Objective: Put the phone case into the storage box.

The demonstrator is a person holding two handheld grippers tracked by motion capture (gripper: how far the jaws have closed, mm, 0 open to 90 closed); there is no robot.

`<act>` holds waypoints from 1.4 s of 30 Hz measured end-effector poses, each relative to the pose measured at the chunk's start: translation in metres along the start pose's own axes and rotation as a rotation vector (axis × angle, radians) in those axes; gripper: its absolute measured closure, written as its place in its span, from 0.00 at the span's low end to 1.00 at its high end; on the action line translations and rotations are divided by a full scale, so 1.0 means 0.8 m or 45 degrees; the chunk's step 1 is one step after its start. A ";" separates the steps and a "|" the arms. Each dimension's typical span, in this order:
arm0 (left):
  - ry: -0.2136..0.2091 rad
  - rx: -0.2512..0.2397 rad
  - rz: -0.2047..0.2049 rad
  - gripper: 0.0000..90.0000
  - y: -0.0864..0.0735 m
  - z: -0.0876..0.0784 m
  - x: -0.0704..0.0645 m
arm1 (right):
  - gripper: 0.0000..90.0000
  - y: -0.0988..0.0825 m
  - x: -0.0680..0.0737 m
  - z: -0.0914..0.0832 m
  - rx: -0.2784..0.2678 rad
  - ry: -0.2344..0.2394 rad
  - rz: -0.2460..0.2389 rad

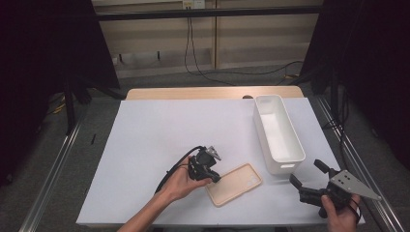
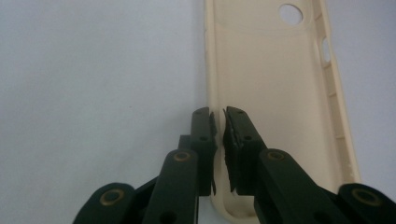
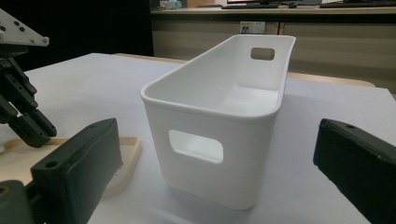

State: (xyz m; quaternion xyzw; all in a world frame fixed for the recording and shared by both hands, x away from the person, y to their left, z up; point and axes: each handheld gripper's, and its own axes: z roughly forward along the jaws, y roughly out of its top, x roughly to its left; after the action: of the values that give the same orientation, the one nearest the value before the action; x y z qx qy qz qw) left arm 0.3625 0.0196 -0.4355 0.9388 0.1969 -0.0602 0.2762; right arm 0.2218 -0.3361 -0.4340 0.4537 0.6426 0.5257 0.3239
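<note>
Your left gripper (image 2: 219, 128) clenches the case (image 2: 275, 93) wall near the tabletop's front edge; your right gripper (image 1: 309, 180) gapes, released. That thin grip could slip while lifting toward the bin (image 1: 278, 133)

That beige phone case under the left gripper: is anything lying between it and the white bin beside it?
Nothing visible does. The phone case lies flat on the white table cover, its side wall pinched by the left gripper. Bare cover separates it from the white bin, whose top is open. The right gripper waits off to the side, jaws open.

Bright, even overhead light; soft shadows, dark surroundings.
</note>
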 end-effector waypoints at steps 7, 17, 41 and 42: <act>0.007 -0.003 -0.006 0.95 0.001 0.000 0.001 | 0.01 0.000 0.000 0.000 0.002 0.001 -0.002; 0.039 -0.009 0.009 0.97 0.000 0.000 -0.004 | 0.01 0.000 0.000 0.001 0.004 0.003 0.001; 0.005 -0.090 -0.056 0.97 -0.009 -0.003 0.001 | 0.01 0.000 -0.001 -0.001 -0.003 -0.001 0.005; 0.003 -0.091 -0.059 0.97 -0.009 -0.003 0.000 | 0.01 0.000 -0.001 -0.001 -0.003 -0.001 0.006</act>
State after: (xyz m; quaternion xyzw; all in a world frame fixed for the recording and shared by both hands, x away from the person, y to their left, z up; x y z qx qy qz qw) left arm 0.3596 0.0260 -0.4370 0.9235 0.2209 -0.0585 0.3080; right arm 0.2216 -0.3372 -0.4340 0.4551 0.6408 0.5269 0.3235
